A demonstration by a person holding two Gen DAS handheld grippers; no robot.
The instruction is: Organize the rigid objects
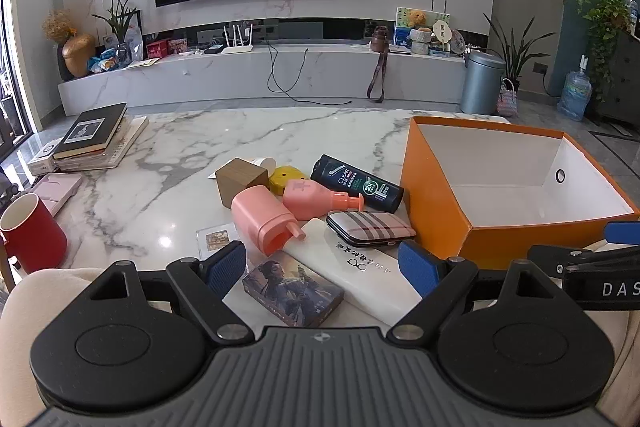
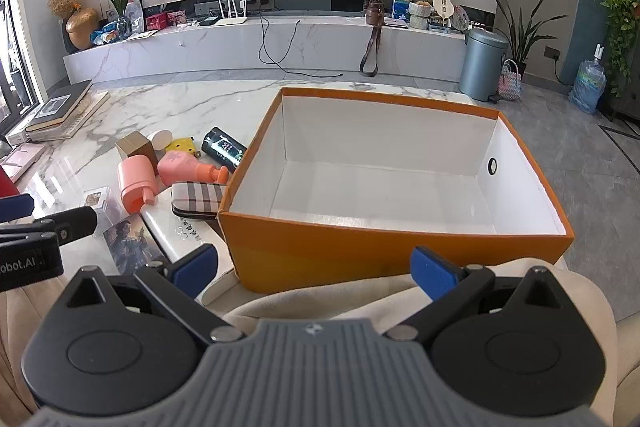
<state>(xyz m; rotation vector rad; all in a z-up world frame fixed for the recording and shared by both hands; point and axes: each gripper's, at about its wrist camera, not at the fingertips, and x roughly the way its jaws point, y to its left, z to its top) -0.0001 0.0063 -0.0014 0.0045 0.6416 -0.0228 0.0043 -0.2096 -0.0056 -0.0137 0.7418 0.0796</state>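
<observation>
Both hand-held grippers, left [image 1: 322, 269] and right [image 2: 314, 269], hover wide open and empty, the clutter of bottles [image 1: 266, 223] bunched on the worktop [image 1: 160, 147] beside the empty orange box [image 2: 360, 251], ready for loading.

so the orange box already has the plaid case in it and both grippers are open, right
Not quite. The orange box has nothing in it; the right wrist view shows its bare white floor. The plaid case lies on the table outside the box, against its left wall. The rest holds: the left gripper and the right gripper are both open.
</observation>
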